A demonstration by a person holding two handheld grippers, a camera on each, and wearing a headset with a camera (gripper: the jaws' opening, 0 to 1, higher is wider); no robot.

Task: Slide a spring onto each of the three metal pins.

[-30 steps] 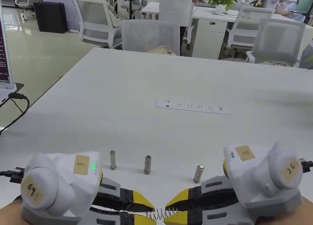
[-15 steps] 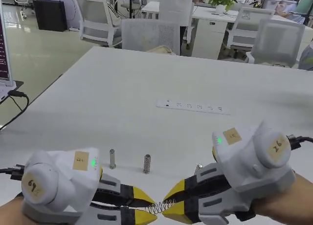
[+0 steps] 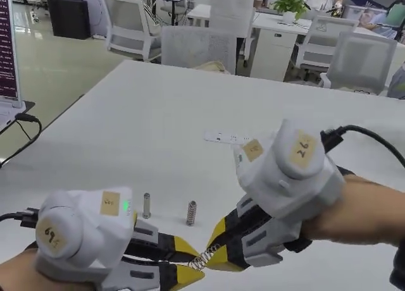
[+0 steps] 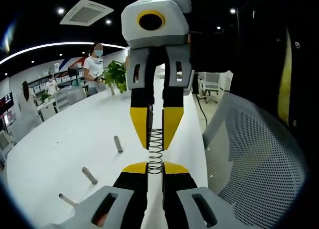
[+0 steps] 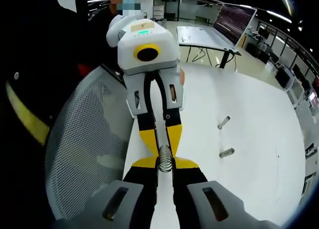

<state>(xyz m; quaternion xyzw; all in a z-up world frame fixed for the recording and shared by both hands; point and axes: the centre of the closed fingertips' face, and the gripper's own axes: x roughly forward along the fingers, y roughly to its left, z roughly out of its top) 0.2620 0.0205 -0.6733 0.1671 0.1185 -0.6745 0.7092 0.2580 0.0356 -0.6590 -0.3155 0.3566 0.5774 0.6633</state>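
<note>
A short spring [image 3: 201,259] is held in the air over the near edge of a white worktop [image 3: 158,133], gripped at both ends. The left claw [image 3: 188,266] is clenched on its lower end and the right claw [image 3: 214,247] is clenched on its upper end, so the two are set tip to tip. The spring's long axis is laid along the line between the claws, slanted and closer to lying than to standing.

Beyond the claws, three pins are stood upright in a row on the worktop. The bare pin [image 3: 147,205] is placed at the left end, ahead of the left claw and nearer to it than to the right. Just to its right a sleeved pin [image 3: 192,212] is seen, a spring already on it. The third pin [image 4: 118,144], found in the left gripper view, appears sleeved as well.

It is judged that the spring must be turned upright and carried forward and leftward over the bare pin.
</note>
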